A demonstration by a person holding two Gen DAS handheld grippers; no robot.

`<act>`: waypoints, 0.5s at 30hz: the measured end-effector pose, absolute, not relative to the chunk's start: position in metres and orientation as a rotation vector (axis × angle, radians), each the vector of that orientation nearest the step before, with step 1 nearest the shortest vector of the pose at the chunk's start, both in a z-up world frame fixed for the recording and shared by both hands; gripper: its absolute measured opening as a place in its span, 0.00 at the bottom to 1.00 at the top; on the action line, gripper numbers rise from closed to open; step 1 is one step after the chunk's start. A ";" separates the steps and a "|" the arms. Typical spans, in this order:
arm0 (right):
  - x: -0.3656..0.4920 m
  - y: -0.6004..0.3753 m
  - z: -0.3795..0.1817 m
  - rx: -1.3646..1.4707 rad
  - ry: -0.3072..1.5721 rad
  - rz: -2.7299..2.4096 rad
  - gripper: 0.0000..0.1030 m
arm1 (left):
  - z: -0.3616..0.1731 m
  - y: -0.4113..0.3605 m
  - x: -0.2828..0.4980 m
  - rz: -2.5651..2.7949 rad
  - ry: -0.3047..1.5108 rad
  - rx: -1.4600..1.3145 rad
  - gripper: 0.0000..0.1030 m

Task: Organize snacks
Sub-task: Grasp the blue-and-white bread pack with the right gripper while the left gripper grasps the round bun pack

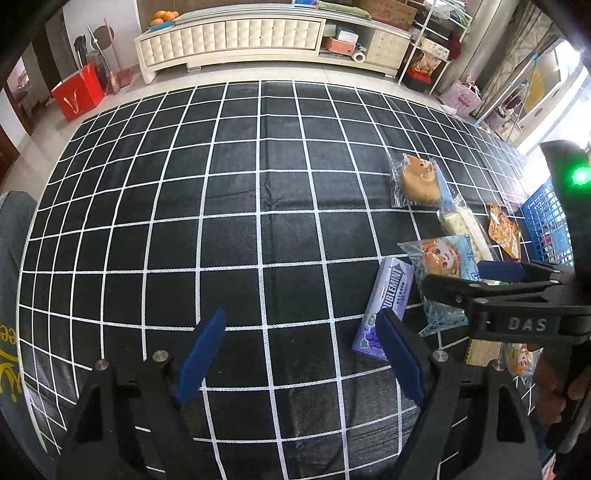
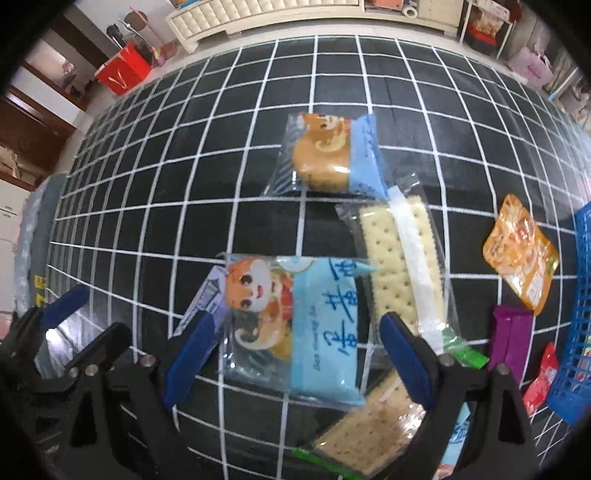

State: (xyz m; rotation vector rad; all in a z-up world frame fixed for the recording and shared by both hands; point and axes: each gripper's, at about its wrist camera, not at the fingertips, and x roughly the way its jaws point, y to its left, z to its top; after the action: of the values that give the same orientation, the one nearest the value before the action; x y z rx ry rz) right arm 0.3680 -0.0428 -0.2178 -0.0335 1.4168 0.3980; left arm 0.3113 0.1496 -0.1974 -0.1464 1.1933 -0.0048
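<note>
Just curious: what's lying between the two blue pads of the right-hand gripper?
In the right wrist view, a light-blue cartoon snack packet lies between the open right gripper fingers, not yet pinched.

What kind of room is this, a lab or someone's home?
Most likely a home living room: a cream tufted TV cabinet with oranges on top, a red gift bag on the floor, and cluttered household shelves.

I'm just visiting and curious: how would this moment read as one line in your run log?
stage: reaching | left gripper: open, empty, beside purple gum pack | right gripper: open, astride light-blue snack packet | blue basket: at right
</note>
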 end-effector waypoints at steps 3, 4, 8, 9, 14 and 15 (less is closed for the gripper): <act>0.370 -0.041 -0.217 -0.035 1.405 0.393 0.91 | -0.194 0.152 0.310 0.004 1.185 -0.129 0.79; 0.370 -0.041 -0.216 -0.038 1.400 0.399 0.90 | -0.193 0.154 0.309 0.006 1.181 -0.133 0.79; 0.367 -0.035 -0.218 -0.067 1.387 0.407 0.79 | -0.190 0.156 0.305 0.014 1.179 -0.155 0.79; 0.365 -0.032 -0.220 -0.061 1.397 0.418 0.71 | -0.190 0.155 0.304 0.016 1.180 -0.150 0.79; 0.353 -0.040 -0.227 -0.020 1.403 0.446 0.66 | -0.185 0.147 0.300 0.011 1.184 -0.127 0.79; 0.351 -0.044 -0.225 -0.020 1.392 0.445 0.66 | -0.184 0.144 0.301 0.010 1.184 -0.120 0.79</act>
State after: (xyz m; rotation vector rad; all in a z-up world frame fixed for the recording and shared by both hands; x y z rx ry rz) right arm 0.3506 -0.0443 -0.2249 -0.0195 1.3921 0.4452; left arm 0.3007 0.1438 -0.1837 -0.1199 1.1838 0.0101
